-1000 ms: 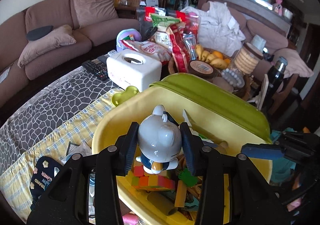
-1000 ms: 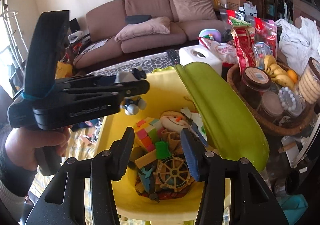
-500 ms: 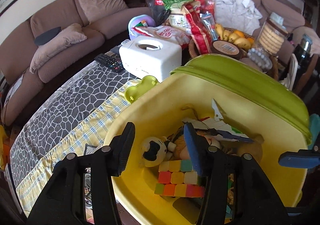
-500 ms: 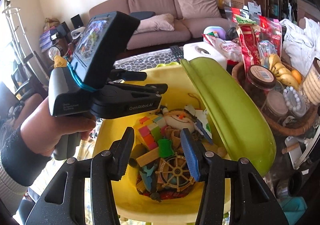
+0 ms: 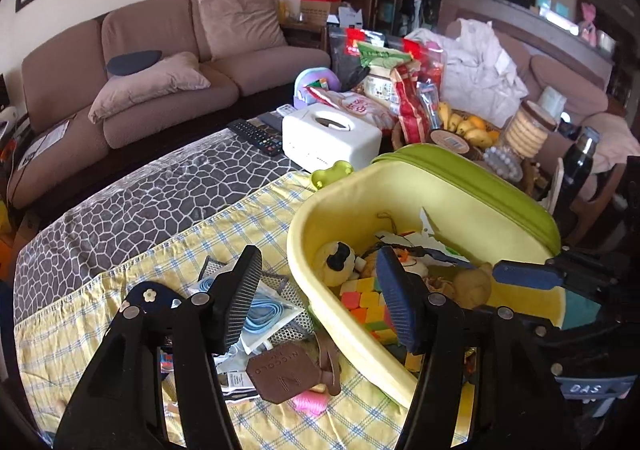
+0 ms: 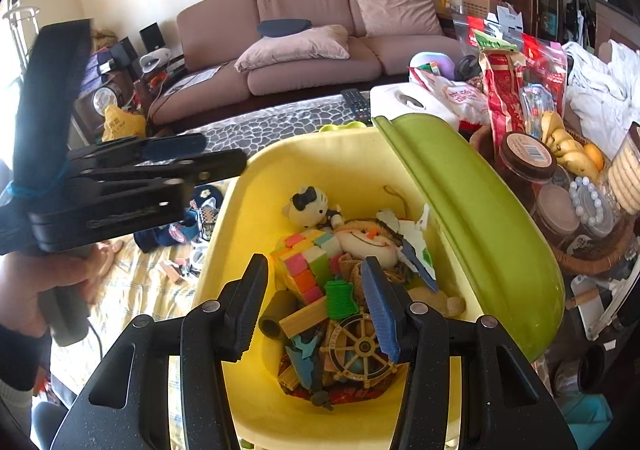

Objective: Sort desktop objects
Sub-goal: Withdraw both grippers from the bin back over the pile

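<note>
A yellow bin (image 5: 304, 270) (image 6: 320, 166) with an open green lid (image 5: 472, 186) (image 6: 472, 210) holds several toys. A white cat figurine (image 5: 336, 264) (image 6: 308, 206) lies inside at the far end, beside a pastel cube puzzle (image 5: 368, 302) (image 6: 308, 262). My left gripper (image 5: 316, 298) is open and empty over the bin's left rim; it also shows in the right wrist view (image 6: 200, 156). My right gripper (image 6: 312, 306) is open and empty above the bin's near end, over a wooden ship's wheel (image 6: 360, 350).
Loose items lie on the yellow checked cloth (image 5: 120, 310) left of the bin: a mesh tray with a blue cable (image 5: 260, 310), a brown leather tag (image 5: 280, 372), a dark pouch (image 5: 148, 296). A white tissue box (image 5: 332, 136), remotes (image 5: 256, 134), snack bags and a fruit basket (image 6: 560, 154) stand behind.
My left gripper opened and dropped the cat figurine into the bin, then drew back to the left over the rim. My right gripper stayed open above the bin.
</note>
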`<state>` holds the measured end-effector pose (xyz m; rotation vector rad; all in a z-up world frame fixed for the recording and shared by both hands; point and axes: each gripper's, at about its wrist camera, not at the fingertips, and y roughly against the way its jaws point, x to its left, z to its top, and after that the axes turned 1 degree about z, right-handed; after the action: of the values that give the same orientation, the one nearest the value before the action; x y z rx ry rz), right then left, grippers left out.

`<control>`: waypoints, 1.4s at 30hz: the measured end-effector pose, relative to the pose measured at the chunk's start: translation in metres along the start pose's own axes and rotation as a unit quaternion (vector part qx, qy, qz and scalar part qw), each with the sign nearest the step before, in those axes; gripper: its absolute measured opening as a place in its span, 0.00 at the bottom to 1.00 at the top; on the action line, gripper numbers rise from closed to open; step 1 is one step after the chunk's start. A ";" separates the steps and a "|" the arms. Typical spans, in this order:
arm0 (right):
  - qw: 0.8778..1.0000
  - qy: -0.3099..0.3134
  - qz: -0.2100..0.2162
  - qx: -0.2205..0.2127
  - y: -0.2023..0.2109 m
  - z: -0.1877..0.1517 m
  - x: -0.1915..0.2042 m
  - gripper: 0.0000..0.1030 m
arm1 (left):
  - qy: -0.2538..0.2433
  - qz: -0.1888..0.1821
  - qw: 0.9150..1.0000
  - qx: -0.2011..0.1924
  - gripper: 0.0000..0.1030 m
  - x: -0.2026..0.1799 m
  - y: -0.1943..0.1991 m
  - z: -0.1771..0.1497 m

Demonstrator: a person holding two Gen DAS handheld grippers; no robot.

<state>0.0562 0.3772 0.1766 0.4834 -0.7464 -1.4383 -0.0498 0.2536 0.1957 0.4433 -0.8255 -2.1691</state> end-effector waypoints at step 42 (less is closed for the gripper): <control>1.000 0.013 -0.008 -0.004 -0.033 0.011 0.079 1.00 | 0.156 0.061 0.985 -0.033 1.00 0.107 0.093 -0.127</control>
<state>0.0235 0.2972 0.1740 0.5014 -0.7181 -1.4462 -0.0013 0.0733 0.1611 0.6606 -0.5892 -1.9429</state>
